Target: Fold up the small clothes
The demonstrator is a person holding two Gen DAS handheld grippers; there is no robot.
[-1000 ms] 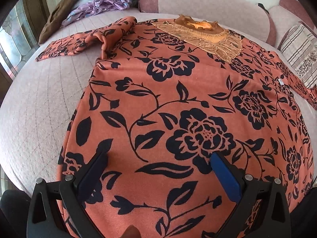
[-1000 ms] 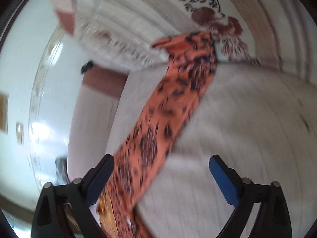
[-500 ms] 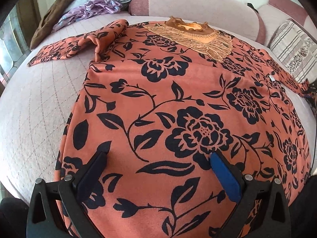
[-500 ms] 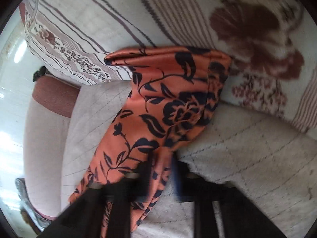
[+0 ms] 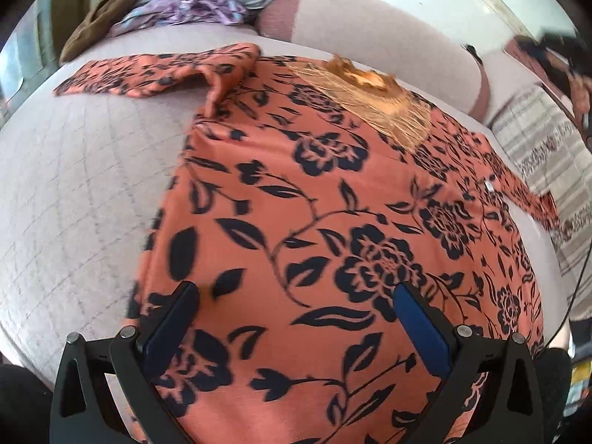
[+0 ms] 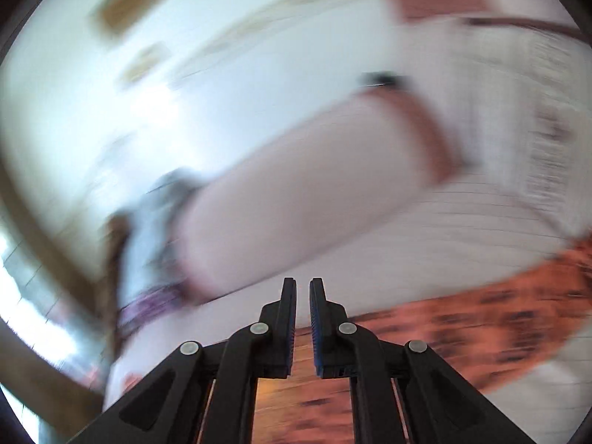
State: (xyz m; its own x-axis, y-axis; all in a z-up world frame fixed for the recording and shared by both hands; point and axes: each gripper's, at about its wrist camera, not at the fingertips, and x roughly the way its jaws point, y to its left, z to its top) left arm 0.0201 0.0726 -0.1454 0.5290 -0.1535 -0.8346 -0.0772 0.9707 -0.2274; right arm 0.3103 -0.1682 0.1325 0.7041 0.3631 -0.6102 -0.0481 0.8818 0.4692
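Right tool [image 6: 302, 282] now clenched, lifted clear of sleeve [image 5: 521, 189], left tool [image 5: 296, 289] still spread over dress [image 5: 333, 222]

The left claw [image 5: 296, 318] points steeply down with its blue pads [image 5: 421, 329] spread wide apart. The right claw [image 6: 302, 318] has its fingers drawn almost together, only a narrow slit between them, nothing visibly pinched.

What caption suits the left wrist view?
Open left gripper hovers over an orange floral top spread flat on a quilted bed.
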